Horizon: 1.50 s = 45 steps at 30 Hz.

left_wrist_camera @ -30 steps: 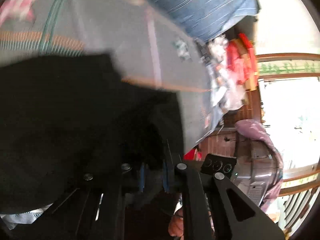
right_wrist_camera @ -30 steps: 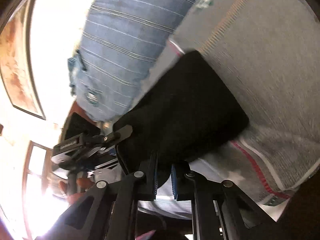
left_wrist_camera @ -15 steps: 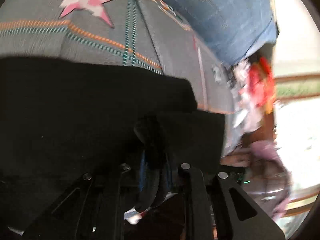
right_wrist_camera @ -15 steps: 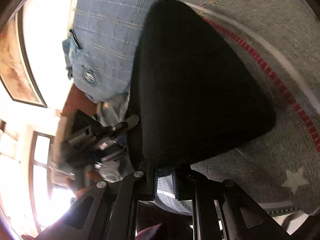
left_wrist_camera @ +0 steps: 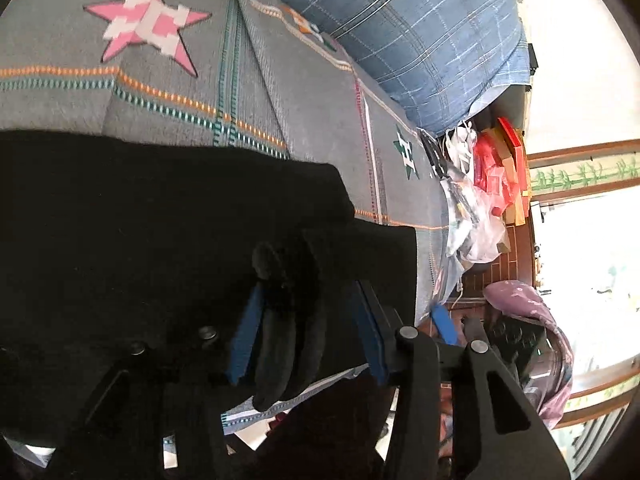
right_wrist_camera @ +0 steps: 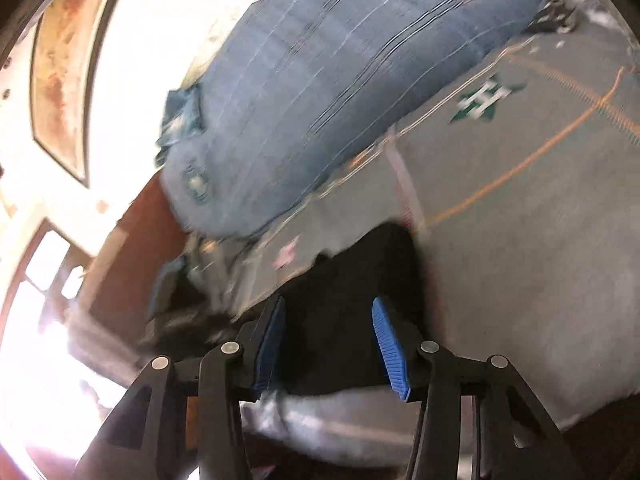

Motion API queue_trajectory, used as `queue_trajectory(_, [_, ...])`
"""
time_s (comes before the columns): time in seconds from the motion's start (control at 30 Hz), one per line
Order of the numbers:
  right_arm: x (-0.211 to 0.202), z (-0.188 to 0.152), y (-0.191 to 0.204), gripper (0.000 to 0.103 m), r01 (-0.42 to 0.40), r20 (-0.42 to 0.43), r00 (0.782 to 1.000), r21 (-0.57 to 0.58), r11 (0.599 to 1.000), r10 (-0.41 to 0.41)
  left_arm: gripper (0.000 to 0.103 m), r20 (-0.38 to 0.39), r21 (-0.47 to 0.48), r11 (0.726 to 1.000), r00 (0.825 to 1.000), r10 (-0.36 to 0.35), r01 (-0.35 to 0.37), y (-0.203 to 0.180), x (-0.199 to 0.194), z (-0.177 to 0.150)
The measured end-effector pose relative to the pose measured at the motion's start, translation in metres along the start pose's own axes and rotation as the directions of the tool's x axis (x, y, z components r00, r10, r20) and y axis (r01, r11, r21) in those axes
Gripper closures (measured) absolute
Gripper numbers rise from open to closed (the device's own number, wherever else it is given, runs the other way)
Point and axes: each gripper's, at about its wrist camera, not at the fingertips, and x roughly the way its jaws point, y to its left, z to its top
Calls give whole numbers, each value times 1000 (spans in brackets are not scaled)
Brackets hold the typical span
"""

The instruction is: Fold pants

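The black pants lie folded on a grey patterned bedspread. In the left wrist view my left gripper has its blue pads apart, with a rolled black edge of the pants lying loosely between them. In the right wrist view my right gripper is open, its blue pads wide apart over a corner of the pants near the bed's edge. The right view is motion-blurred.
A blue plaid quilt is bunched at the far side of the bed, also in the right wrist view. Plastic bags and red packages sit past the bed's end. A purple covered object stands beside the bed.
Both grippers were shut on the pants and carried the fold over; now both have opened. The right gripper has let go and is pulling back.
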Motion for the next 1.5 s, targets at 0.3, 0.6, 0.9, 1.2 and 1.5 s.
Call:
queue_trajectory(0.3, [58,19,20,84,94,-13,995,-159,983,-97,92,86,-2,998,994,66,-66,-9,-9,5])
queue_trajectory(0.6, [68,14,22,74,168,-62,981,-201,965,-184,88,124,28,976,970,209,-214,-3,-17,10])
queue_trajectory(0.9, [45,-20,38,72,78,-73,992,-257,963,-100,84,123,107,989,988,91,-104,-31,-32,-22])
queue_trajectory(1.2, [41,-3,35,63,67,-35,996,-230,971,-77,90,142,123,973,973,179,-197,-32,-23,-18])
queue_trajectory(1.5, [98,7,23,59,159,-84,980,-213,964,-180,55,188,134,924,925,331,-358,-15,2,-11])
